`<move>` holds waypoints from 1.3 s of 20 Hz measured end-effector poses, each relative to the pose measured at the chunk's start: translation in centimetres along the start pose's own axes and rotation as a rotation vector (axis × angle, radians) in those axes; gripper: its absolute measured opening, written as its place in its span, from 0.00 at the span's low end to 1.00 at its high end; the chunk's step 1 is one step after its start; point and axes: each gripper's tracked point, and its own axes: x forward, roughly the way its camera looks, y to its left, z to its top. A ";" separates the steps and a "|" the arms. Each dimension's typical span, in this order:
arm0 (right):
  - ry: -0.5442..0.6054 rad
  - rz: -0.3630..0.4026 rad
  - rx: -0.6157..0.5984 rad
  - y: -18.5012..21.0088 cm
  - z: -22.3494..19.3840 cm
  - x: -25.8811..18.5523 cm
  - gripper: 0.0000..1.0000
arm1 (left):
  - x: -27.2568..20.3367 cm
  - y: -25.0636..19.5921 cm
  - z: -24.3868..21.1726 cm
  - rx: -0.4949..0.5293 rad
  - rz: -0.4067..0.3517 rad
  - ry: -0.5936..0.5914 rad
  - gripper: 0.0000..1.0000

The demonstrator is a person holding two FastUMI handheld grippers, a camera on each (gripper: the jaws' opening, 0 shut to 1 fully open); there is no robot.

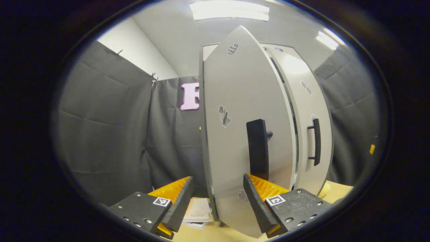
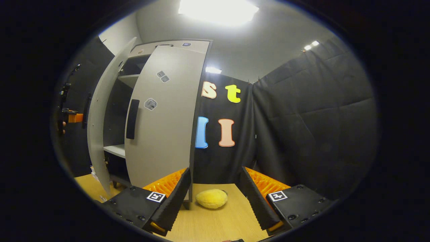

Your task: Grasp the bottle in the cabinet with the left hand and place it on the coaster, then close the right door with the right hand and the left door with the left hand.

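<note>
Left door (image 1: 242, 134), partly ajar, stands just ahead of the wide-open, empty left gripper (image 1: 218, 198); right door (image 2: 161, 114) stands beyond the right gripper (image 2: 215, 198), likewise wide open, holding nothing.

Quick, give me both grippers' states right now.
Left gripper: open, holding nothing, facing the left door.
Right gripper: open, holding nothing, above the table.

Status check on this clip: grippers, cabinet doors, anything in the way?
Left gripper open, straddling the left door edge. Right gripper open, holding nothing. Right door shut or nearly so, left door ajar. Yellow object on the table, clear of doors.
</note>
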 end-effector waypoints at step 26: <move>-0.104 0.185 0.134 5.3 6.8 -2.1 0.91 | -10.8 0.7 2.9 0.048 0.059 -0.075 0.87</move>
